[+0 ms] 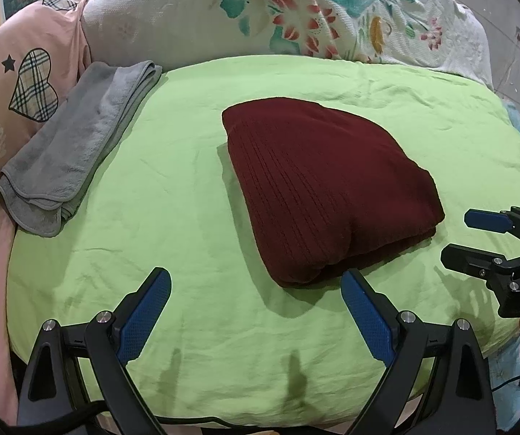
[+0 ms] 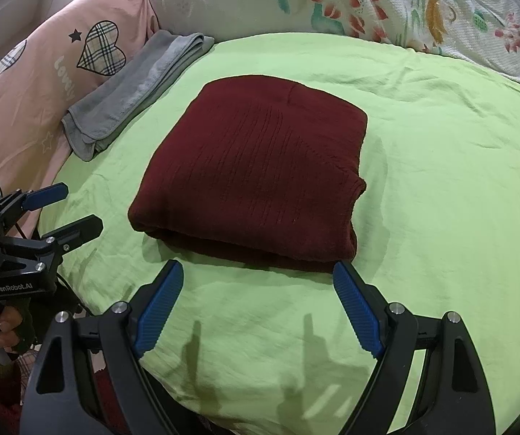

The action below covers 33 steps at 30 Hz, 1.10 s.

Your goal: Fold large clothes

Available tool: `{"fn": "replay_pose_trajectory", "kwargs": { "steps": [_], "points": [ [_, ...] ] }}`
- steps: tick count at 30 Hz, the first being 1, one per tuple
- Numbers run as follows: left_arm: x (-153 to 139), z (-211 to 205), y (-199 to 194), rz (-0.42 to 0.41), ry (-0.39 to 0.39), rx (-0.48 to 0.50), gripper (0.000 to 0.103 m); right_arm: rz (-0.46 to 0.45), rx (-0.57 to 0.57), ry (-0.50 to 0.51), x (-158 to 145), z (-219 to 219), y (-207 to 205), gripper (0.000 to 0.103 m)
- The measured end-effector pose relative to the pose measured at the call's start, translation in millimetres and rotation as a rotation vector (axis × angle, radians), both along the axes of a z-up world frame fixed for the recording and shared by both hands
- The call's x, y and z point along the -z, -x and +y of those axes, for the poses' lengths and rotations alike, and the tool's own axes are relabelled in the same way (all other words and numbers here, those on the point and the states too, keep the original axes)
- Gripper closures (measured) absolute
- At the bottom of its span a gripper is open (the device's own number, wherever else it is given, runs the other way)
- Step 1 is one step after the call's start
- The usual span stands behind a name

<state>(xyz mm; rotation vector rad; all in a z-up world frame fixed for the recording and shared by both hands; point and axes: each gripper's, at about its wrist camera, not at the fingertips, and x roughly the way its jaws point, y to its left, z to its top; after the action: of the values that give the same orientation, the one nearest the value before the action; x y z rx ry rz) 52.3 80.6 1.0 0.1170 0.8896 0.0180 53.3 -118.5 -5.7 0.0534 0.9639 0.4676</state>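
A dark red ribbed knit garment (image 1: 329, 188) lies folded into a thick rectangle on the light green sheet (image 1: 173, 217). It also shows in the right wrist view (image 2: 256, 170). My left gripper (image 1: 256, 279) is open and empty, just short of the garment's near left corner. My right gripper (image 2: 258, 272) is open and empty, just short of the garment's near edge. The right gripper also shows at the right edge of the left wrist view (image 1: 457, 235), and the left gripper at the left edge of the right wrist view (image 2: 78, 206).
A folded grey towel (image 1: 75, 156) lies at the sheet's left edge, also seen in the right wrist view (image 2: 140, 90). A pink pillow with a plaid heart (image 1: 24, 87) is at the left. A floral white quilt (image 1: 296, 11) is bunched behind the sheet.
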Motion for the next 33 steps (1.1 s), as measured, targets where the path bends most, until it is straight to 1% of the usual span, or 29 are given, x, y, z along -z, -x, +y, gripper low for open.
{"fn": "replay_pose_trajectory", "kwargs": {
  "steps": [33],
  "points": [
    [-4.5,-4.4,4.6,-0.002,0.005,0.008,0.008,0.002,0.005,-0.005,-3.5,1.3,3.1,0.018]
  ]
}}
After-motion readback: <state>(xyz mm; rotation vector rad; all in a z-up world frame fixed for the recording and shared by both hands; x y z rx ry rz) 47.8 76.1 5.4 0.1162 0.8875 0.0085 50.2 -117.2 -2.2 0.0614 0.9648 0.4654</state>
